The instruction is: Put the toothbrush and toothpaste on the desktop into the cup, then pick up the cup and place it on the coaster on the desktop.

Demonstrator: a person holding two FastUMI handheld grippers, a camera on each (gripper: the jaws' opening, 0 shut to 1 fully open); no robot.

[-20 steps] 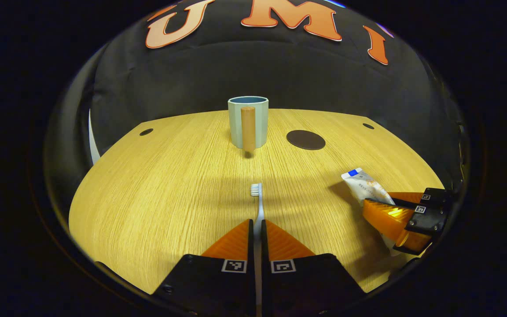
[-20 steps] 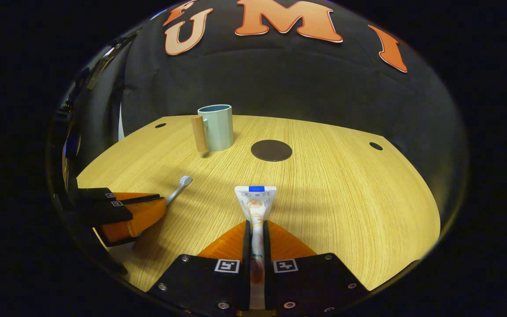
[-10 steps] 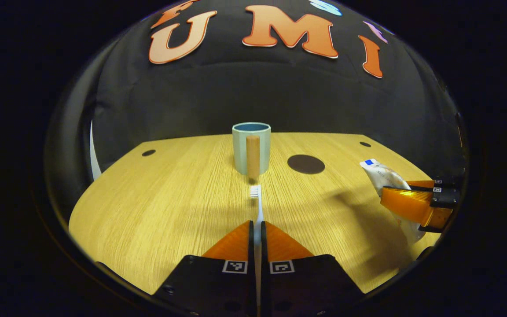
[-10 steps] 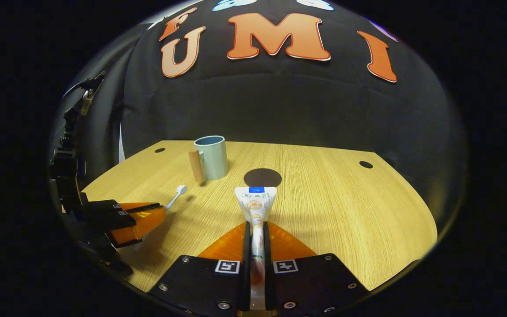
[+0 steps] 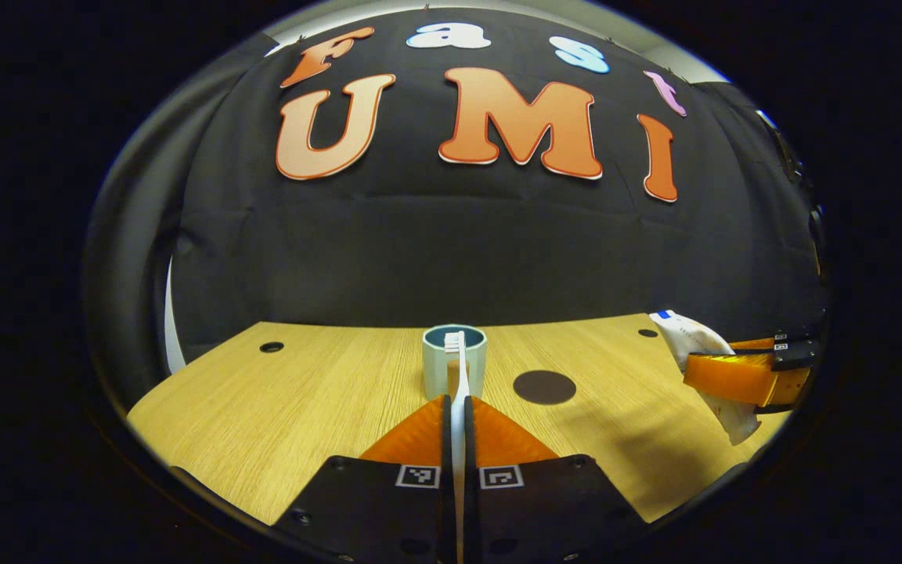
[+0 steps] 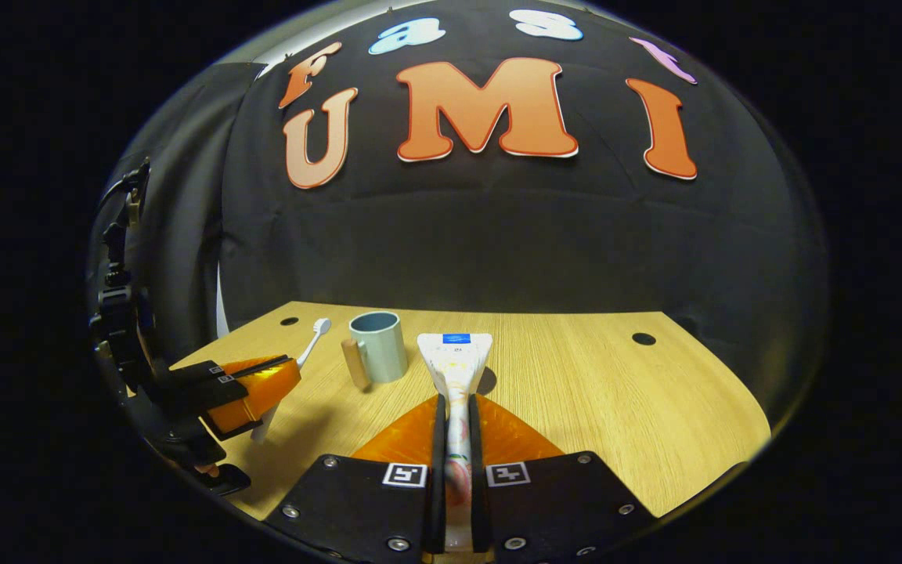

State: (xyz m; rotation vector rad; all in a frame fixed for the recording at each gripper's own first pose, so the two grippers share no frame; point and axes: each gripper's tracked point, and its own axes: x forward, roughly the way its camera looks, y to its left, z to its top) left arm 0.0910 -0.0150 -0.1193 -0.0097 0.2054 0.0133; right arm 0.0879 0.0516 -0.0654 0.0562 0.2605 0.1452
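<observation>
My left gripper (image 5: 457,403) is shut on a white toothbrush (image 5: 459,368), held up off the table with its bristle end lined up in front of the pale green cup (image 5: 435,364). The cup has a wooden handle (image 6: 356,366) and stands upright at the back of the wooden desktop (image 5: 302,392). My right gripper (image 6: 453,401) is shut on a white toothpaste tube (image 6: 455,356), also lifted, its flat end forward. A dark round coaster (image 5: 544,387) lies just right of the cup. In the right gripper view, the left gripper (image 6: 263,376) holds the toothbrush (image 6: 312,338) left of the cup.
The desktop (image 6: 615,392) has small dark holes near its back corners (image 5: 271,346) (image 6: 643,338). The black cloth wall stands right behind the table. The right gripper (image 5: 733,372) with the tube (image 5: 686,333) hangs at the right edge of the left gripper view.
Both grippers have risen from the table with the toothbrush and the toothpaste in them and tilted up, so the cup and coaster now sit lower in both views.
</observation>
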